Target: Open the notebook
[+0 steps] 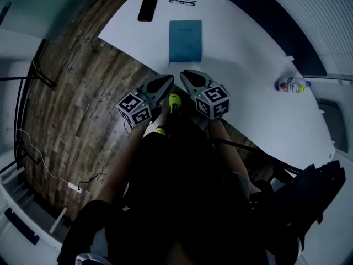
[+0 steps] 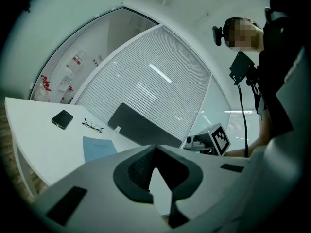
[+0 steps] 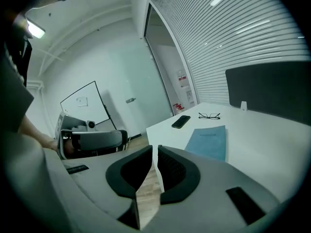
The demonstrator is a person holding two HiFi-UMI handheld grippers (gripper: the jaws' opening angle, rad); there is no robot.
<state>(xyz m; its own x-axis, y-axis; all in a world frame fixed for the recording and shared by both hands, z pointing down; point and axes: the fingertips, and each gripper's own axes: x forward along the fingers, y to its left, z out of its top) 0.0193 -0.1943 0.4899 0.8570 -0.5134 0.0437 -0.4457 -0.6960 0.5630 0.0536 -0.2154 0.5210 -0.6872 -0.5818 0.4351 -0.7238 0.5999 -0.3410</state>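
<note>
A thin blue notebook (image 1: 185,40) lies flat and closed on the big white surface (image 1: 248,54). It sits close to the edge of the surface nearest the person. Its long sides run straight away from the person, and one short end faces the two grippers. The far short end points at a pair of dark thin-rimmed glasses (image 1: 182,1). A flat black phone (image 1: 147,9) lies left of the glasses. A small clear plastic bottle (image 1: 289,85) lies on its side, well apart on the right. I cannot tell which long side is the spine.

The left gripper (image 1: 170,79) and the right gripper (image 1: 185,73) hang side by side at the edge of the surface, near the notebook but not touching it. The brown wooden floor (image 1: 83,104) is below them.

The left gripper's dark fingers (image 2: 141,166) are clenched, tips touching, with nothing in them. The right gripper's fingers (image 3: 172,169) stand a tiny crack apart and hold nothing.
</note>
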